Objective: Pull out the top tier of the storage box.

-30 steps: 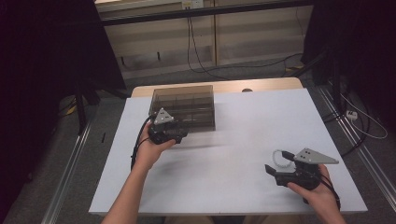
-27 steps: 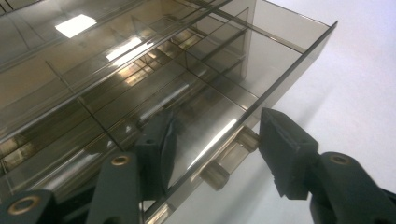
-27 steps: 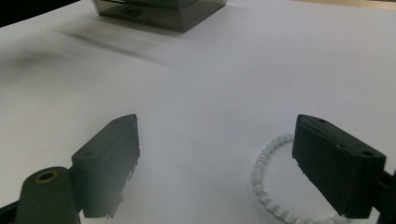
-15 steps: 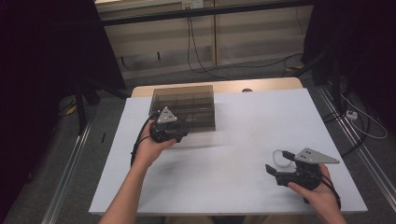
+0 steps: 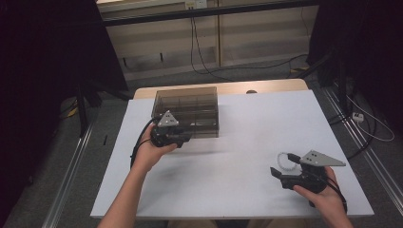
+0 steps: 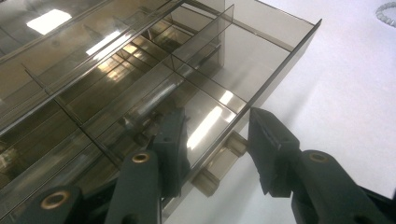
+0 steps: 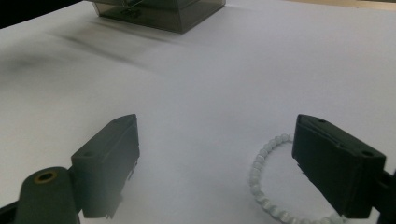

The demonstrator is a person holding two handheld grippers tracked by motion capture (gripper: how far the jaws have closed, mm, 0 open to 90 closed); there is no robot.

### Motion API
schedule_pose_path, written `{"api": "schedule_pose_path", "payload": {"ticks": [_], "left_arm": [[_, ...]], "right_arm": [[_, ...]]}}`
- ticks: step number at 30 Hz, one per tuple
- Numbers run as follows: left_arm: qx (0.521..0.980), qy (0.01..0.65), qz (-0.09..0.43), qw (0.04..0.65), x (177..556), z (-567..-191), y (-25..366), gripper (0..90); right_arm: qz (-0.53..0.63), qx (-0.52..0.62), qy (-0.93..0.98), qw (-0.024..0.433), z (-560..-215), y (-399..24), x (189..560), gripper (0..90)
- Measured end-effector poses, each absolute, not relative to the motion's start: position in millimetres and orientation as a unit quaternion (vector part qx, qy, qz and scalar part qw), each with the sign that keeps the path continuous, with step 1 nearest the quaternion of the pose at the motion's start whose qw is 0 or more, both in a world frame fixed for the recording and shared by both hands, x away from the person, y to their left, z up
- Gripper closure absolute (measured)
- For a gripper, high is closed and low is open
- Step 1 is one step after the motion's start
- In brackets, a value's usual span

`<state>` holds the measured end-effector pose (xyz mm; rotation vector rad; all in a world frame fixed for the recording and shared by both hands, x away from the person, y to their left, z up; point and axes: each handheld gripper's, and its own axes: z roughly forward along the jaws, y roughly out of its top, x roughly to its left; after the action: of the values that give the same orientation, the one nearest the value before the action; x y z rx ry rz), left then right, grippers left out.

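Left gripper (image 6: 212,149) jaws just closing, now straddling front wall of smoked organizer box (image 5: 186,110), handle (image 6: 219,164) between them; pads not yet pressing. Drawer pull likely next. Right gripper (image 7: 215,163) gapes wide, well away from box, beside bead bracelet (image 7: 268,186).

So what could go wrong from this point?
The left gripper straddles the front wall of the smoky box's drawer. Its jaws have just been closing; a skewed pinch beside the small handle could slip or drag the box. The right gripper stands open, with the bead bracelet near one jaw, and could nudge it.
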<state>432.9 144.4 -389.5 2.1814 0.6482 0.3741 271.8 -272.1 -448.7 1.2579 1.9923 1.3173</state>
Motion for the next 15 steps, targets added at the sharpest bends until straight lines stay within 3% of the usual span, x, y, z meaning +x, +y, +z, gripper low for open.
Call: {"api": "schedule_pose_path", "payload": {"ticks": [2,4,5,15], "left_arm": [[0.866,0.248,0.147,0.408,432.7,-387.6,145.4,59.3],[0.856,0.255,0.144,0.425,431.8,-384.4,145.6,70.7],[0.856,0.258,0.14,0.426,431.2,-384.6,144.1,70.7],[0.863,0.251,0.154,0.411,429.1,-389.1,140.9,56.5]], "right_arm": [[0.476,0.454,0.721,0.219,-448.6,-272.1,271.7,14.6],[0.476,0.453,0.721,0.219,-448.7,-271.8,271.9,14.6],[0.476,0.453,0.721,0.219,-448.7,-271.8,271.9,14.6],[0.475,0.453,0.722,0.219,-448.7,-271.8,271.9,14.7]]}}
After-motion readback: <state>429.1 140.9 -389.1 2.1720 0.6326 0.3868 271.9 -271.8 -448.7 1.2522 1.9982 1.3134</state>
